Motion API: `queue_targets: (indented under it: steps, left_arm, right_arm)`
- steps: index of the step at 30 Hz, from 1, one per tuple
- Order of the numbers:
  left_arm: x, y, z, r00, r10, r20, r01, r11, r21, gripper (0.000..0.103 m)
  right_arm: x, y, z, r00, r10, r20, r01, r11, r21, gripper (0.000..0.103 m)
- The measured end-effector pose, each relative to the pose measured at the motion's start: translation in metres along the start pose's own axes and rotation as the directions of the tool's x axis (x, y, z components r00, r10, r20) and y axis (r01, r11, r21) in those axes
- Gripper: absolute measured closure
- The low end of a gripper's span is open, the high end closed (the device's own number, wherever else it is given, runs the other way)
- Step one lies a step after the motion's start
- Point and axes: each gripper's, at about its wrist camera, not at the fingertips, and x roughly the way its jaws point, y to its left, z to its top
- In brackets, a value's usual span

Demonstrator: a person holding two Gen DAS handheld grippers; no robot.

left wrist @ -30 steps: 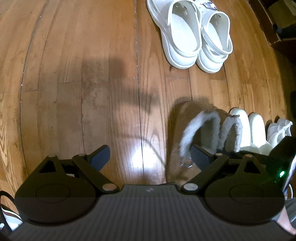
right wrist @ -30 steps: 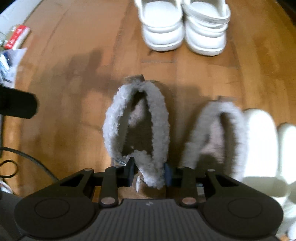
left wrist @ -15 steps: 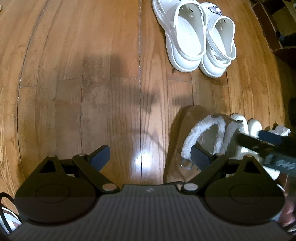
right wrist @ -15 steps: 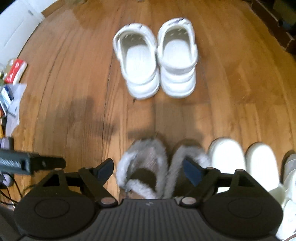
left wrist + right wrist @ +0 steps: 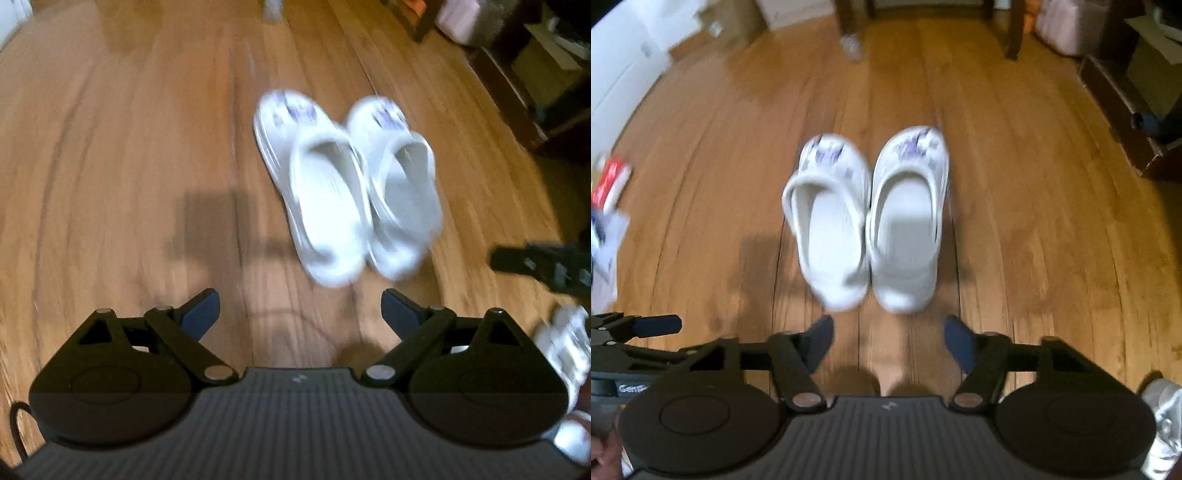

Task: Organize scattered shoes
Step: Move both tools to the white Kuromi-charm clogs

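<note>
White clogs (image 5: 866,221) sit paired on the wood floor (image 5: 1034,221). Left tool (image 5: 299,314) gapes wide, empty; right tool (image 5: 888,338) is closing on nothing. A hasty, blurred approach could knock them askew.

White clogs (image 5: 866,221) with purple toe prints on honey-brown wood floor (image 5: 1034,229).

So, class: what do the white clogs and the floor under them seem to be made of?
White clogs: probably moulded foam or rubber, matte; thick, smooth, seamless walls and heel straps, purple decorations on the toes.
Floor: wood planks or a wood-look laminate, glossy; long grain lines, board seams and soft reflections. Blur leaves both open.
</note>
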Motion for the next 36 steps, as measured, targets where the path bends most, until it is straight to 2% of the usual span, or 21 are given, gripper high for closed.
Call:
queue_targets:
  steps: [1,2,3,4,8,10,14,18,26,30,32,36]
  left_arm:
    - [0.005,-0.001,0.005,1.0,0.011,0.024,-0.011,1.0,0.006,0.009]
    - [0.01,-0.001,0.01,0.999,0.022,0.047,-0.022,1.0,0.012,0.009]
    - [0.016,-0.002,0.012,0.996,0.037,0.075,-0.039,0.999,0.02,0.01]
    - [0.021,-0.002,0.011,0.994,0.055,0.099,-0.058,0.998,0.024,0.011]
    - [0.042,-0.001,0.006,0.988,0.095,0.12,-0.097,0.995,0.013,0.013]
    - [0.051,0.0,0.006,0.985,0.112,0.135,-0.118,0.992,0.035,0.013]
    - [0.062,0.003,0.012,0.982,0.115,0.153,-0.119,0.993,0.022,0.013]
    - [0.07,0.003,0.022,0.976,0.095,0.196,-0.096,0.995,-0.008,0.013]
    - [0.092,-0.007,0.035,0.981,0.06,0.185,-0.067,0.997,0.03,0.013]
    - [0.114,-0.005,0.04,0.991,0.047,0.127,-0.045,0.999,-0.018,0.013]
    - [0.127,-0.006,0.041,0.992,0.064,0.113,-0.062,0.998,-0.021,0.013]
    - [0.135,-0.007,0.044,0.991,0.04,0.13,-0.041,0.999,0.002,0.013]
  right_arm:
    - [0.001,-0.001,0.002,1.0,0.021,0.007,-0.021,1.0,0.013,0.074]
    - [0.002,0.002,0.005,0.998,0.061,0.021,-0.061,0.998,0.004,0.085]
    - [0.002,0.005,0.007,0.997,0.065,0.038,-0.064,0.998,-0.016,0.102]
    - [0.002,0.009,0.008,0.997,0.059,0.054,-0.057,0.998,-0.037,0.103]
    - [0.012,0.013,0.007,0.996,0.008,0.087,-0.001,0.997,-0.082,0.103]
    - [0.016,0.008,0.007,0.998,0.016,0.069,-0.012,0.998,-0.054,0.098]
    - [0.026,0.0,0.008,0.998,0.064,-0.015,-0.063,0.995,0.081,0.089]
    - [0.033,0.0,0.003,0.996,0.07,-0.05,-0.063,0.989,0.133,0.087]
    - [0.044,0.005,0.003,0.998,0.058,0.037,-0.058,0.998,0.005,0.087]
    - [0.051,-0.007,0.005,0.992,0.118,0.045,-0.12,0.991,0.057,0.083]
    - [0.057,-0.006,0.005,0.993,0.11,0.044,-0.112,0.992,0.061,0.082]
    - [0.073,0.009,0.005,0.995,0.087,0.044,-0.086,0.996,-0.019,0.082]
